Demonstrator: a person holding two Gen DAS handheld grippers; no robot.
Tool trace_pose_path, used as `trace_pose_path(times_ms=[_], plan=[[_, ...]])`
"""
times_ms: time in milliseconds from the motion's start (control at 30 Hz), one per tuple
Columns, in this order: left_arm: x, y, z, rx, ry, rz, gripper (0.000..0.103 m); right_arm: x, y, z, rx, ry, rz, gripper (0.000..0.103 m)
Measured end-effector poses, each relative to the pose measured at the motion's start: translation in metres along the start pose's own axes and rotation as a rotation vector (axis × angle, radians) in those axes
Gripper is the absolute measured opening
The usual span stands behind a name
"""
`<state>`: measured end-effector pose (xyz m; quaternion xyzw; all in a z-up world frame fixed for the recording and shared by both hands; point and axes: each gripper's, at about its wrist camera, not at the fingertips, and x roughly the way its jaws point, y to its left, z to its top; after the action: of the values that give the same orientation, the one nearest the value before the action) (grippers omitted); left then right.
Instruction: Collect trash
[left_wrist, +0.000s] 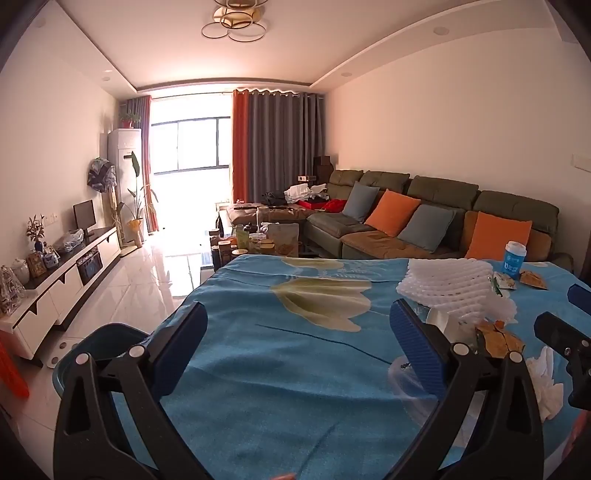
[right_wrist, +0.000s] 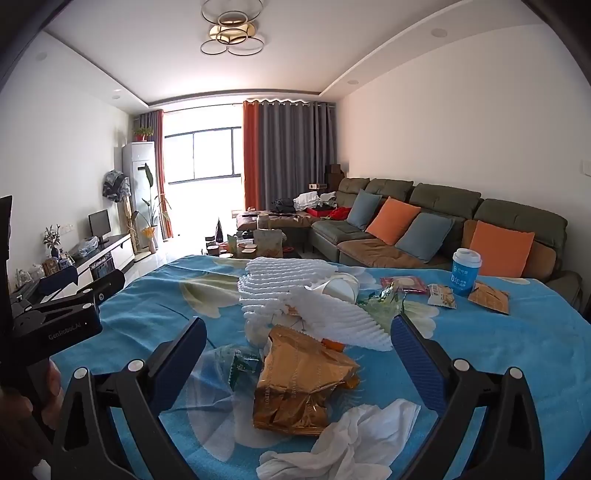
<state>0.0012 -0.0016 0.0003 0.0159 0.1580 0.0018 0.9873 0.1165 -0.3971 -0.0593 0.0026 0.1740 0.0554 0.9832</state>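
Near the table's right half, over the blue floral cloth (right_wrist: 517, 332), litter lies heaped: a gold foil wrapper (right_wrist: 299, 384), crumpled tissue (right_wrist: 351, 439) and white foam netting (right_wrist: 314, 299). Both the right gripper (right_wrist: 299, 354) and left gripper (left_wrist: 299, 339) gape wide, holding nothing. Best to lower the right one squarely astride the wrapper, then close.
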Motion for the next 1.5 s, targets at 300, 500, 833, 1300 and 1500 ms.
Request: trace_pose_path(times_ms=[300, 500, 833, 1300, 1500], plan=[[-0.002, -0.007, 0.006, -0.002, -0.023, -0.006, 0.097, -0.002, 0.003, 0.002, -0.003, -0.011, 0.003, 0.097], [-0.010, -0.003, 0.000, -0.009, -0.053, -0.007, 0.097, -0.005, 0.002, 0.003, -0.006, -0.014, 0.005, 0.097], [-0.013, -0.004, 0.001, -0.010, -0.069, -0.009, 0.097, -0.009, -0.003, 0.003, 0.004, -0.028, 0.009, 0.097], [-0.017, -0.005, 0.001, -0.011, -0.092, -0.011, 0.097, -0.009, -0.006, 0.005, 0.006, -0.037, 0.009, 0.097], [-0.017, -0.007, 0.001, -0.009, -0.099, -0.010, 0.097, -0.010, -0.004, 0.005, 0.005, -0.044, 0.005, 0.097]])
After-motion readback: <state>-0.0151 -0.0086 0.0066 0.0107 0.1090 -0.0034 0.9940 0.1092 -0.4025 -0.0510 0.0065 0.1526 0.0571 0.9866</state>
